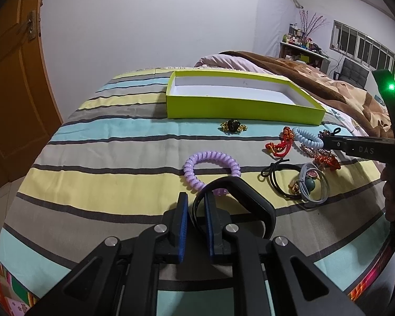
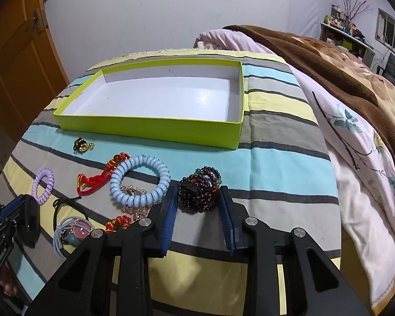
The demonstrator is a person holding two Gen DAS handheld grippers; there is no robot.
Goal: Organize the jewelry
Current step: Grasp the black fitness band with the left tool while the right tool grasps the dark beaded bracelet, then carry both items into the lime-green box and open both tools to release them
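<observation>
Lime-green box sits empty on bed, waiting for jewelry; left claw clamps black band; right claw wide, straddling dark bead bracelet for pickup.

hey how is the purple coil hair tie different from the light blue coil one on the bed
The purple coil tie is lavender and looks thinner; the light blue coil tie looks chunkier with fatter coils. The purple one lies alone on the striped sheet, just ahead of the left tool; the blue one overlaps a red cord charm and a gold chain piece. Both are spiral loops lying flat, outside the green box.
</observation>
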